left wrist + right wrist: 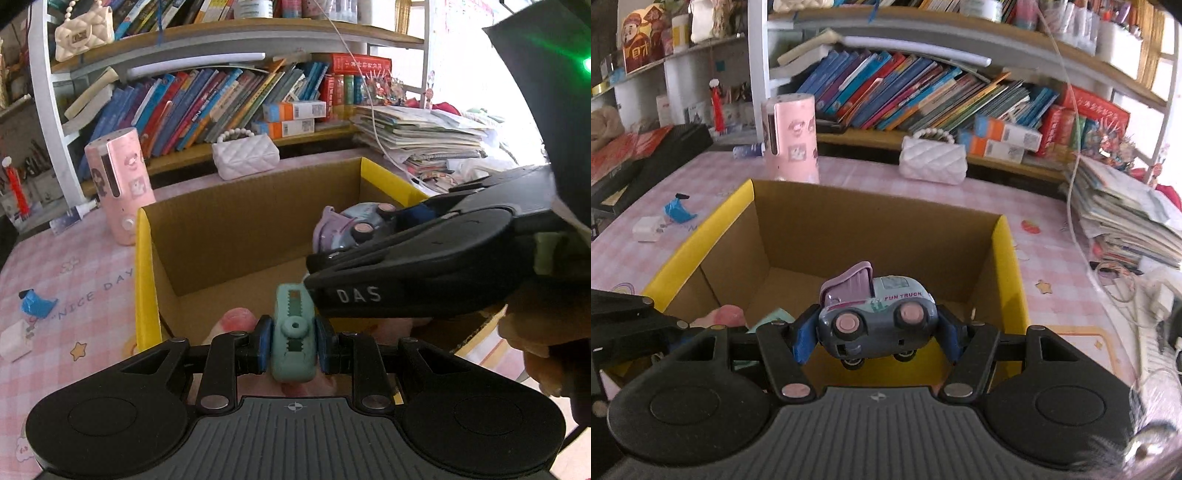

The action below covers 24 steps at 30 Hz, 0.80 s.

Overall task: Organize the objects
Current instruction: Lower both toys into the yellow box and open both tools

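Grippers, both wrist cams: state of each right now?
Left gripper: closed on a small teal toy, above the cardboard box.
Right gripper: closed on the toy truck, above the same box.

Your right hand-held gripper [373,218] is covering most of the toy truck [332,229] in the left view; the pink object [724,315] in the cardboard box [1012,258] is hiding behind gripper linkage.

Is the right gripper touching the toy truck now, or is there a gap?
Touching. The right wrist view shows the right gripper with both blue pads pressed against the ends of the toy truck, holding it over the cardboard box.
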Tool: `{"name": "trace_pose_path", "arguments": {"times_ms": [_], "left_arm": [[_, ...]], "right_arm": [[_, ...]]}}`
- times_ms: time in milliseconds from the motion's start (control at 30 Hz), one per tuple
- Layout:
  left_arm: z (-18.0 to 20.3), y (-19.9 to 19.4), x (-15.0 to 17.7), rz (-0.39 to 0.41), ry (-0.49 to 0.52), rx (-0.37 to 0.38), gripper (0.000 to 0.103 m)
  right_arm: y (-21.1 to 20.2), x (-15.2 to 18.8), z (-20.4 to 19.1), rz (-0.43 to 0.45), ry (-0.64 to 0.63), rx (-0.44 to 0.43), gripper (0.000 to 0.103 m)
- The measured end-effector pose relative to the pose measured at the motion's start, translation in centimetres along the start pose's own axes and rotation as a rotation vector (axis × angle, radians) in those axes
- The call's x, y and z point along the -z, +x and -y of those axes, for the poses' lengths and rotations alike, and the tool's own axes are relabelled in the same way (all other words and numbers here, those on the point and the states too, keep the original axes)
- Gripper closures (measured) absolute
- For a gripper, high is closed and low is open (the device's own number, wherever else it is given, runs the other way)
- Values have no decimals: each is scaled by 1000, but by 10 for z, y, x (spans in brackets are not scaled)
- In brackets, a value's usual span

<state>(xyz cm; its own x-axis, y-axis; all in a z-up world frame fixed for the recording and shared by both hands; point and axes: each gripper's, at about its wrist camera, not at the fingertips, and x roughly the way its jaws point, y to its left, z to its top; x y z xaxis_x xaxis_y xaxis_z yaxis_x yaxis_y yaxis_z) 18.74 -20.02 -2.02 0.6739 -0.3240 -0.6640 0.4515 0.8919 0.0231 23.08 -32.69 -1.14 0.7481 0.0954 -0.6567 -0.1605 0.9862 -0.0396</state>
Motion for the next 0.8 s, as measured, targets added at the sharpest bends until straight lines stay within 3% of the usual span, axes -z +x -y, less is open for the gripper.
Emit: {"name": "trace_pose_path", "arguments": {"times_ms": [233, 533, 633, 700, 800], "left_arm": [[-2, 2, 0, 5, -2, -14, 78], [-6, -4, 2, 24, -17, 3, 69], [-6, -11, 2, 45, -16, 6, 57], [-6, -18, 1, 79, -18, -6, 41], [-6, -28, 2, 121, -11, 0, 35]], "right_arm": [[16, -7, -5, -21, -40, -16, 41], [27, -9, -9, -73, -68, -28, 41], [23, -9, -8, -68, -41, -23, 39], [15, -9, -8, -47, -20, -22, 34], [0, -9, -8, -1, -6, 2, 31]]}}
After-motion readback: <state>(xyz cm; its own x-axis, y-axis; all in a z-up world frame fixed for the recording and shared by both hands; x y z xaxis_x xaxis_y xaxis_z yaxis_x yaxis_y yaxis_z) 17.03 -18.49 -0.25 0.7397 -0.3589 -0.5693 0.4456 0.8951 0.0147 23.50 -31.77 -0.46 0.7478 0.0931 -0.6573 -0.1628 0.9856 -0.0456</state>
